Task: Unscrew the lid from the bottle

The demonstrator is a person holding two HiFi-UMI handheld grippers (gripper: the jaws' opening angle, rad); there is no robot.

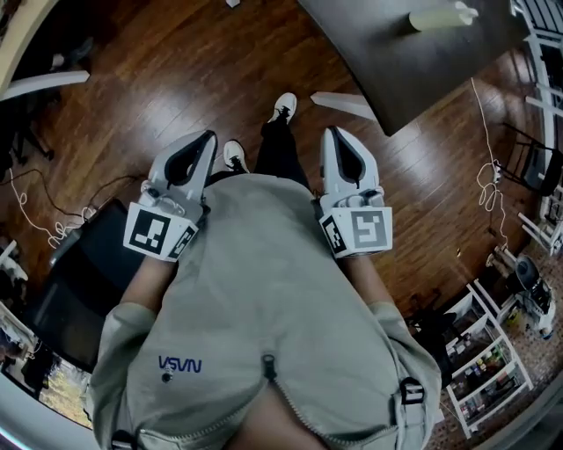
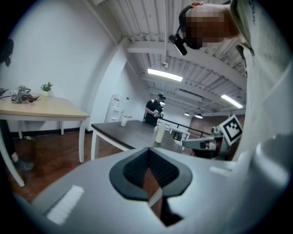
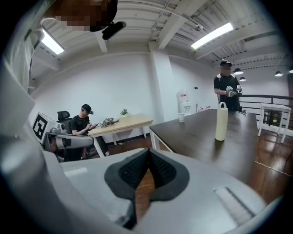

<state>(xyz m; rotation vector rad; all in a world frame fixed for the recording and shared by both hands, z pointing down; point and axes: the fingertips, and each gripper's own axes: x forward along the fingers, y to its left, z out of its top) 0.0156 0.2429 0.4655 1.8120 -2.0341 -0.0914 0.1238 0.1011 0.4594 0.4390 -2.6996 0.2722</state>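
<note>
A cream bottle (image 1: 437,18) with a loop-handled lid (image 3: 222,106) stands upright on the dark table (image 1: 422,70), well ahead of me. It shows small in the left gripper view (image 2: 160,133) and larger in the right gripper view (image 3: 221,121). Both grippers are held close to my body over the wooden floor, far from the bottle. My left gripper (image 1: 207,136) is shut with nothing in it, jaws together (image 2: 149,151). My right gripper (image 1: 332,132) is likewise shut and empty (image 3: 149,153).
A white cup (image 3: 181,117) sits at the dark table's far end. A light wooden table (image 3: 121,123) stands beyond, with a seated person (image 3: 84,121); another person (image 3: 226,89) stands behind the dark table. A shelf rack (image 1: 488,360) and floor cables (image 1: 488,185) lie to my right.
</note>
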